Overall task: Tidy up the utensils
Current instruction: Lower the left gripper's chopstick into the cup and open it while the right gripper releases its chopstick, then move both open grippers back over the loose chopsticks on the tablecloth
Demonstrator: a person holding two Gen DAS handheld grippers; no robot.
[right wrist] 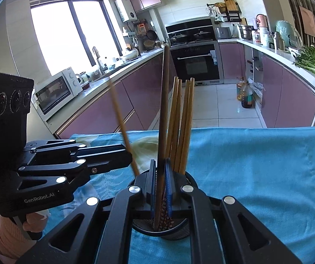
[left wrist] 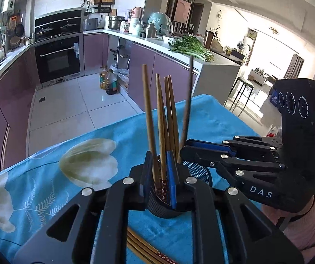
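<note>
Four light chopsticks [right wrist: 182, 127] already stand upright in the black mesh holder [right wrist: 179, 231], which sits on the blue flowered cloth [right wrist: 256, 165] at the near edge of the table.

Left gripper [left wrist: 160, 176]: fingers nearly together, closed on a light chopstick [left wrist: 148, 114] with its patterned end down inside the holder. Whether the pads press fully or have begun to slacken, I cannot tell for sure.

Right gripper [right wrist: 160, 182]: fingers close together around a dark chopstick [right wrist: 164, 110], patterned tip already low in the holder. It comes in from the right of the left gripper; both meet over the holder's mouth.

Left to do: a few more chopsticks [left wrist: 144, 248] lie flat on the cloth, near side, under the left gripper. Judging by that, the task is past halfway: two being set in now, a small bundle waiting.
</note>
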